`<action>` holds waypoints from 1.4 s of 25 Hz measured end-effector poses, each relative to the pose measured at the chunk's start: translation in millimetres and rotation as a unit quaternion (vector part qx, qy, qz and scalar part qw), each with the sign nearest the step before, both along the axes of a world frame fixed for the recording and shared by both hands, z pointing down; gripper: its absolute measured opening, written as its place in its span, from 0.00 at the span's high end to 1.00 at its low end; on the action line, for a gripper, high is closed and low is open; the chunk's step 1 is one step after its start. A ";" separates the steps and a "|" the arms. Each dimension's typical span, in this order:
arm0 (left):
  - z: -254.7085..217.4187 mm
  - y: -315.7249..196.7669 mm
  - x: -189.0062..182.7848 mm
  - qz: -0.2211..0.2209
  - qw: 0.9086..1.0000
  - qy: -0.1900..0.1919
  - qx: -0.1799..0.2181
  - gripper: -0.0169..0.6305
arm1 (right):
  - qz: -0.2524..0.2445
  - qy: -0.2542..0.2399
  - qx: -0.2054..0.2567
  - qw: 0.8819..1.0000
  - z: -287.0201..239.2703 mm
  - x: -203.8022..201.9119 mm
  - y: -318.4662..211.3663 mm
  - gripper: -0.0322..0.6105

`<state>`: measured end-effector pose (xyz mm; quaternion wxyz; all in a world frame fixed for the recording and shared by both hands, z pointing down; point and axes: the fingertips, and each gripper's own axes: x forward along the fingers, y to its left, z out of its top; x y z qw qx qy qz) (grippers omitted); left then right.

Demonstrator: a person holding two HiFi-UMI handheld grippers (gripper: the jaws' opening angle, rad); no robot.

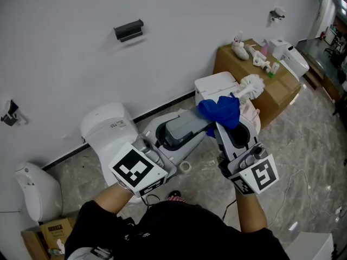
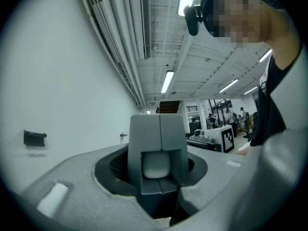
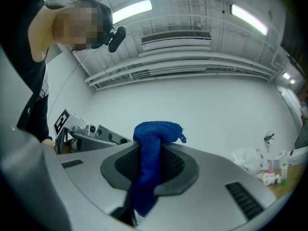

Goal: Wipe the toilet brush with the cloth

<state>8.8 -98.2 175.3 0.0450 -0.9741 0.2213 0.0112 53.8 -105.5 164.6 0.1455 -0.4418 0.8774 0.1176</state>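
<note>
The toilet brush has a white bristle head (image 1: 252, 85) held out over the floor, above a white toilet tank. Its grey handle (image 2: 159, 150) stands upright between the jaws of my left gripper (image 2: 159, 177), which is shut on it. In the head view the left gripper (image 1: 203, 124) reaches in from the left. A blue cloth (image 1: 220, 110) is bunched over the handle just below the bristles. My right gripper (image 1: 226, 119) is shut on that cloth (image 3: 150, 158), which hangs between its jaws (image 3: 147, 177). The handle under the cloth is hidden.
A white toilet (image 1: 108, 130) stands against the wall at left, a second white fixture (image 1: 32, 191) further left. A cardboard box (image 1: 274, 88) with bottles and white items sits at the right. A black bracket (image 1: 129, 30) is on the wall. A tape roll (image 1: 185, 167) lies on the marble floor.
</note>
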 end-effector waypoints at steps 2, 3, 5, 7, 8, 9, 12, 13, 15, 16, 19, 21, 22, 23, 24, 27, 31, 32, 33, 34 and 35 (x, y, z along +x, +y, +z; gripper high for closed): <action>-1.5 0.5 -0.9 0.001 1.000 0.002 0.003 0.70 | 0.005 0.001 0.002 1.000 -1.0 0.1 -0.5 0.83; -2.2 0.8 -1.2 0.003 1.000 0.005 0.002 0.70 | 0.007 0.001 0.002 1.000 -1.4 0.2 -0.6 0.83; -3.7 2.4 -1.4 0.005 1.000 0.010 0.002 0.70 | 0.009 0.001 0.002 1.000 -2.2 1.0 -0.2 0.83; -4.9 4.2 -0.9 0.006 1.000 0.012 0.002 0.70 | 0.011 0.000 0.002 1.000 -3.0 3.2 0.3 0.83; -5.5 4.7 -0.7 0.006 1.000 0.013 0.002 0.70 | 0.013 -0.001 0.002 1.000 -3.4 4.5 0.1 0.83; -6.2 4.8 -0.5 0.006 1.000 0.014 0.002 0.70 | 0.014 -0.002 0.001 1.000 -4.1 5.7 -0.5 0.83; -9.1 4.0 0.6 0.006 1.000 0.017 0.002 0.70 | 0.017 -0.004 0.001 1.000 -6.8 9.6 -3.0 0.83; -9.5 4.0 0.9 0.006 1.000 0.017 0.003 0.70 | 0.017 -0.004 0.002 1.000 -7.4 10.4 -3.3 0.83; -9.6 5.2 1.3 0.006 1.000 0.017 0.005 0.70 | 0.019 -0.006 0.005 1.000 -9.0 11.7 -3.2 0.83; -9.8 5.9 1.2 0.006 1.000 0.018 0.005 0.70 | 0.020 -0.007 0.006 1.000 -9.5 12.7 -3.1 0.83; -11.3 8.2 -0.3 0.006 1.000 0.021 0.004 0.70 | 0.026 -0.006 0.005 1.000 -9.3 15.5 -3.5 0.83; -12.1 9.0 -1.2 0.005 1.000 0.021 0.008 0.70 | 0.027 -0.007 0.005 1.000 -9.5 16.6 -4.4 0.83; -12.3 9.3 -1.5 0.004 1.000 0.021 0.010 0.70 | 0.028 -0.006 0.005 1.000 -9.4 17.0 -4.6 0.83; -12.3 9.9 -2.0 0.004 1.000 0.021 0.010 0.70 | 0.028 -0.006 0.006 1.000 -9.2 17.4 -4.5 0.83; -12.0 10.8 -2.7 0.004 1.000 0.021 0.009 0.70 | 0.029 -0.006 0.006 1.000 -8.9 17.6 -4.1 0.83; -10.4 13.6 -4.9 0.003 1.000 0.019 0.008 0.70 | 0.033 -0.005 0.003 0.999 -6.1 18.2 -3.9 0.83; -9.6 14.1 -5.9 0.003 1.000 0.020 0.004 0.70 | 0.038 -0.004 0.000 0.999 -5.1 20.5 -6.2 0.83; -9.7 14.2 -5.8 0.003 1.000 0.020 0.003 0.70 | 0.039 -0.004 0.000 0.999 -5.3 21.5 -6.6 0.83; -9.9 14.5 -5.8 0.004 1.000 0.021 0.003 0.70 | 0.040 -0.004 -0.001 0.999 -5.4 22.5 -7.0 0.83; -10.3 14.9 -5.7 0.004 1.000 0.022 0.003 0.70 | 0.041 -0.003 -0.001 0.999 -5.5 23.6 -7.2 0.83; -10.9 15.3 -5.6 0.004 1.000 0.022 0.003 0.70 | 0.043 -0.004 -0.001 0.999 -5.9 24.7 -7.4 0.83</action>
